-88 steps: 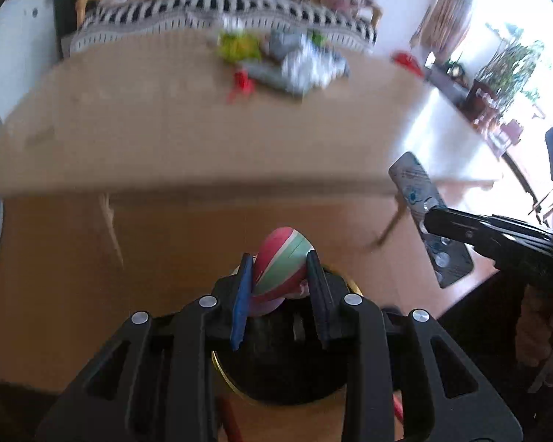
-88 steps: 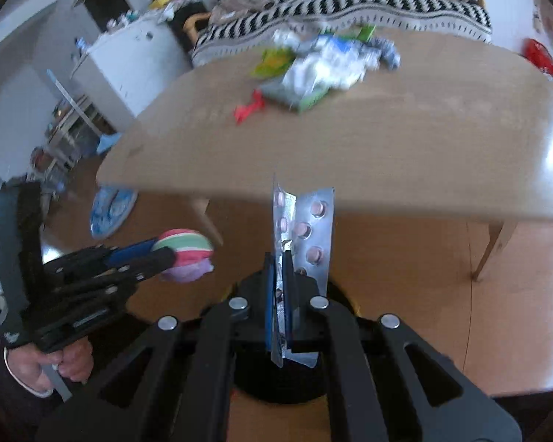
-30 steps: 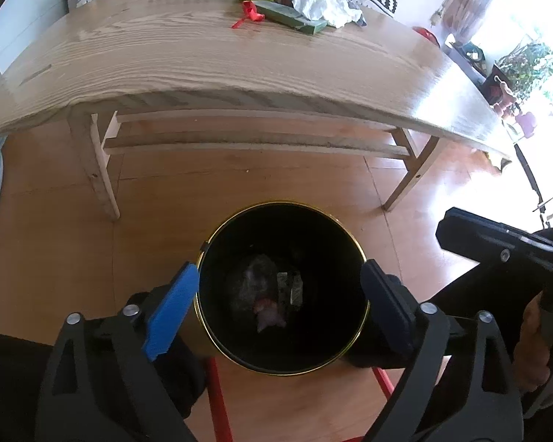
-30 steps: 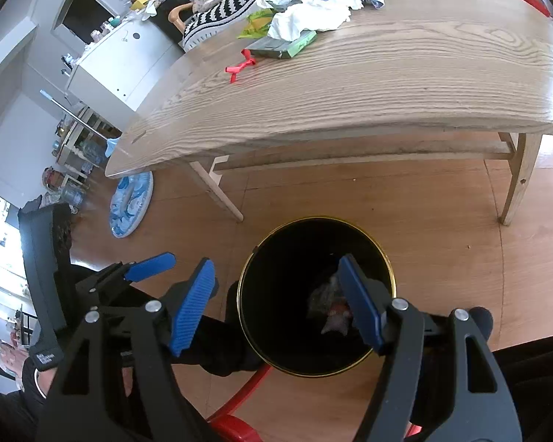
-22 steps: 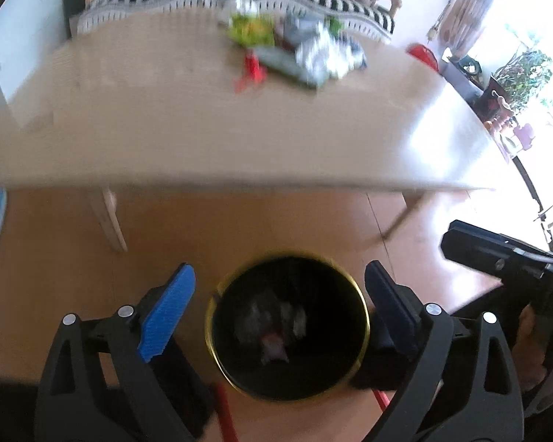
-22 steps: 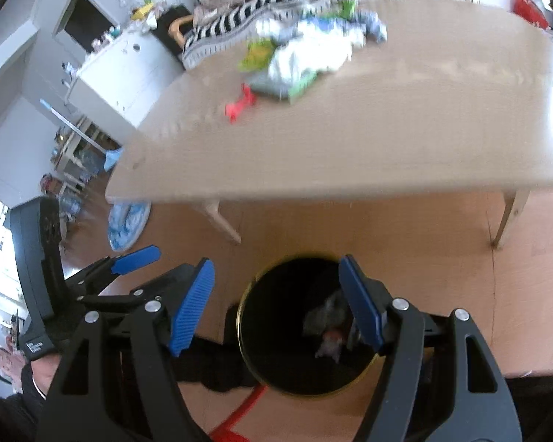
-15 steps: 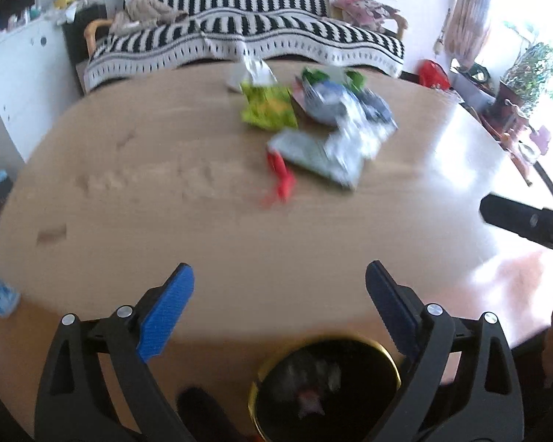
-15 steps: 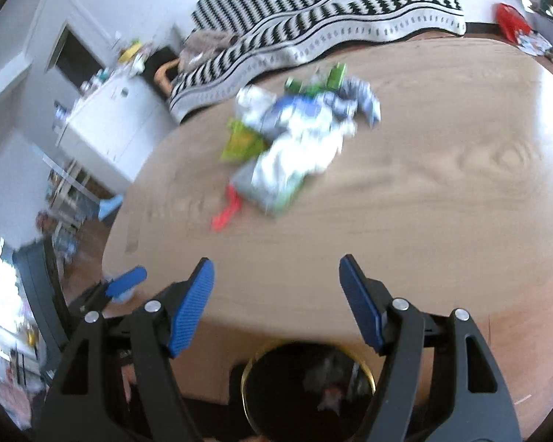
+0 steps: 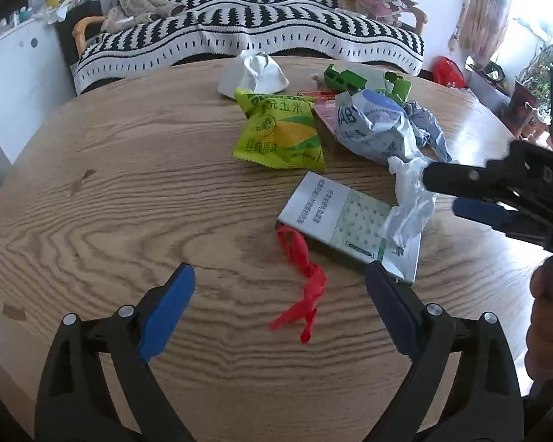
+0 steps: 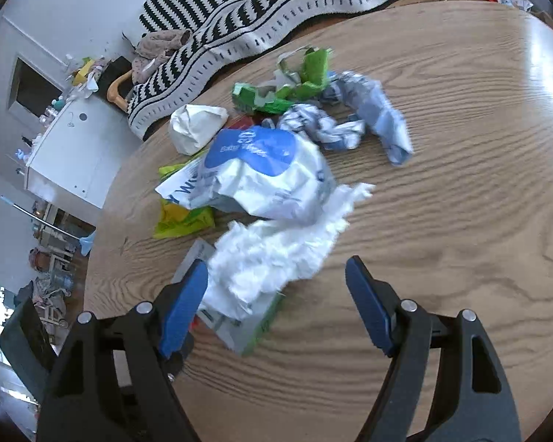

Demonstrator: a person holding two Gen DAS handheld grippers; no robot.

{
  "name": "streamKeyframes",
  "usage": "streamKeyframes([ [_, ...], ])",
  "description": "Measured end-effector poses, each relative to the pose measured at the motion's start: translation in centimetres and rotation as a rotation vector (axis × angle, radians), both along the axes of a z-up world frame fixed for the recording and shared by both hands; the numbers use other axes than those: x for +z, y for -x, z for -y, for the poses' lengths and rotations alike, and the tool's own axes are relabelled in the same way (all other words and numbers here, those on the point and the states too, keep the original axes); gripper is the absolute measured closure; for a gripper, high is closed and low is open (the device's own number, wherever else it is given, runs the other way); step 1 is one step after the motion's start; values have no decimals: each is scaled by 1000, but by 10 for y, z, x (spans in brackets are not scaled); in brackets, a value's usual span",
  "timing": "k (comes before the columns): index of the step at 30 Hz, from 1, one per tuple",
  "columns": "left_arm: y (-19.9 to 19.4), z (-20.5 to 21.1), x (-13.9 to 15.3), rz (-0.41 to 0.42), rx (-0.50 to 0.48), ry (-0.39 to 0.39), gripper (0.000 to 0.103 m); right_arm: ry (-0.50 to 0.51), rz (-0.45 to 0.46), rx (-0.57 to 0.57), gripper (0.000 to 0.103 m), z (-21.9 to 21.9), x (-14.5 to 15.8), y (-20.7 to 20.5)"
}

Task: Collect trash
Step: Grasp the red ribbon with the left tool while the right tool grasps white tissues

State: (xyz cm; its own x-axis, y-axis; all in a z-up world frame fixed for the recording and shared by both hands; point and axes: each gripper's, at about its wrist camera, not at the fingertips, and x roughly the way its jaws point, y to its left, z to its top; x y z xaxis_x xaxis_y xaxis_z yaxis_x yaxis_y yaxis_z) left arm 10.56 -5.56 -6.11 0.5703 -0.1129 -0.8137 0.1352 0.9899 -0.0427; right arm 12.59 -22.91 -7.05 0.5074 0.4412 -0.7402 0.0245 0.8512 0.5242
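Both black grippers with blue pads hang over the oval wooden table [image 9: 129, 191], jaws spread wide and empty; the right gripper [image 10: 276, 305] has just been opening further, with only the edge of the crumpled white tissue [image 10: 276, 258] below its gap. Under the left gripper [image 9: 280, 305] lies a twisted red plastic strip [image 9: 302, 280], untouched, which the right wrist view barely shows. Only the left view shows the yellow-green snack packet [image 9: 280, 132] and flat grey-green box [image 9: 350, 221] clearly; the right view shows the blue-and-white wipes pack [image 10: 261, 173].
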Motion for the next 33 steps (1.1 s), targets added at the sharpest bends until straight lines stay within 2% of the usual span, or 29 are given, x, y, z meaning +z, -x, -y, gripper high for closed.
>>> streamKeyframes([
  [3, 0, 1, -6, -15, -6, -2, 18, -4, 0, 10, 28, -8, -2, -9],
  [6, 1, 3, -12, -17, -24, -32, 29, 13, 6, 11, 33, -14, -2, -15],
  [8, 2, 2, -12, -8, -28, -42, 37, 27, 2, 14, 54, -15, -4, -16],
  [9, 3, 2, -11, -4, -31, -40, 40, 34, 1, 11, 59, -16, -5, -16],
  [11, 6, 0, -10, 4, -38, -32, 57, 42, 13, 18, 79, -17, -4, -15],
  [12, 7, -1, -9, 6, -43, -26, 61, 45, 30, 25, 85, -17, 0, -13],
  [14, 10, -3, -9, 6, -47, -17, 79, 56, 59, 32, 92, -20, 8, -8],
  [17, 16, -5, -7, 3, -55, -3, 91, 72, 105, 42, 93, -19, 17, 3],
  [29, 53, -17, 22, 66, -13, 81, 92, 33, 186, 76, 93, 3, 42, 67],
  [33, 80, -12, 27, 81, -36, 61, 92, 44, 223, 104, 93, 5, 51, 105],
])
